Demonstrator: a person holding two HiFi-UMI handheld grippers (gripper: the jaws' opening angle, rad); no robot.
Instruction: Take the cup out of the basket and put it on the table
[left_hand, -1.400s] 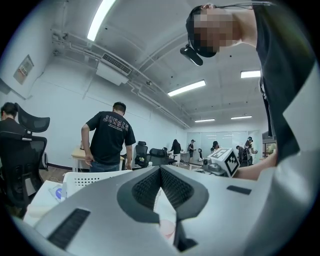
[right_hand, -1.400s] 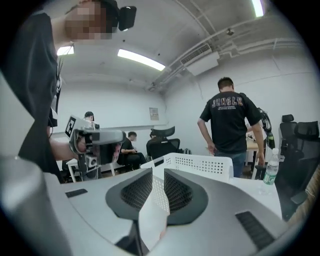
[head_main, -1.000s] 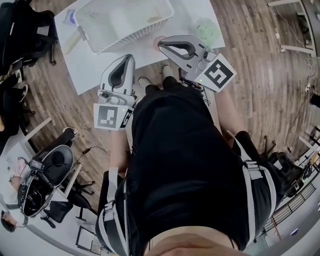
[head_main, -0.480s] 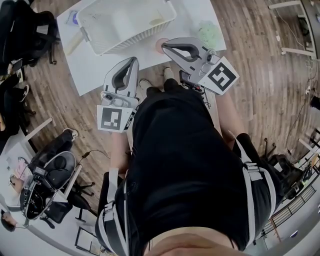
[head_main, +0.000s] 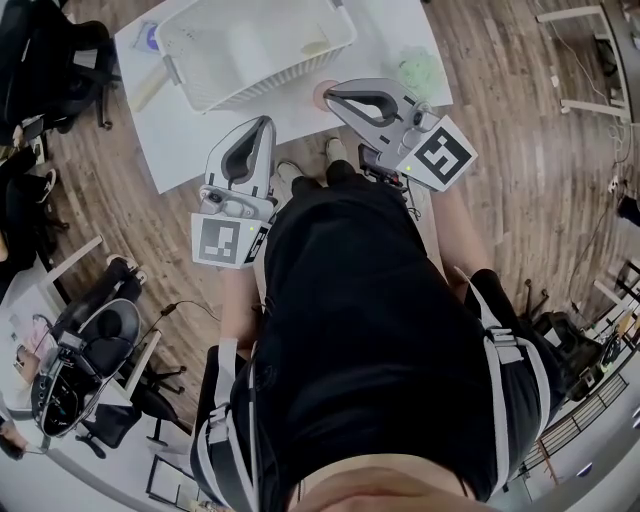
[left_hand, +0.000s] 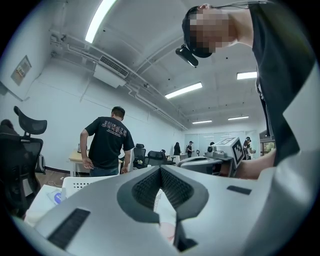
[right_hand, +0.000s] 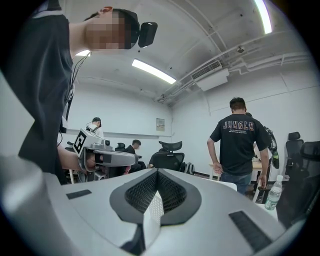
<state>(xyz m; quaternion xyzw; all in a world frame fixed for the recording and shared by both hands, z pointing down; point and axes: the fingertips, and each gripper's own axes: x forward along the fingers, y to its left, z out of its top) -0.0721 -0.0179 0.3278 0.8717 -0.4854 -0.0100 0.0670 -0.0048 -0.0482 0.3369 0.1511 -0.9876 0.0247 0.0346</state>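
Note:
A white slatted basket (head_main: 250, 45) stands on the white table (head_main: 190, 135) at the top of the head view. Pale things lie inside it, and I cannot make out a cup among them. A small pink round thing (head_main: 318, 95) sits on the table by the basket's near right corner, partly under my right gripper's tip. My left gripper (head_main: 264, 123) is held over the table's near edge, shut and empty. My right gripper (head_main: 329, 92) is shut and empty too. In their own views, both the left gripper (left_hand: 160, 172) and the right gripper (right_hand: 156, 172) point level across the room.
A green lump (head_main: 418, 68) lies at the table's right end and a blue-labelled item (head_main: 147, 38) at its left. A person in a black shirt (right_hand: 239, 145) stands beyond the table. Office chairs (head_main: 55, 70) and a water bottle (right_hand: 273, 196) are close by.
Both grippers stay shut and almost where they were. The left one has drifted a little toward my body.

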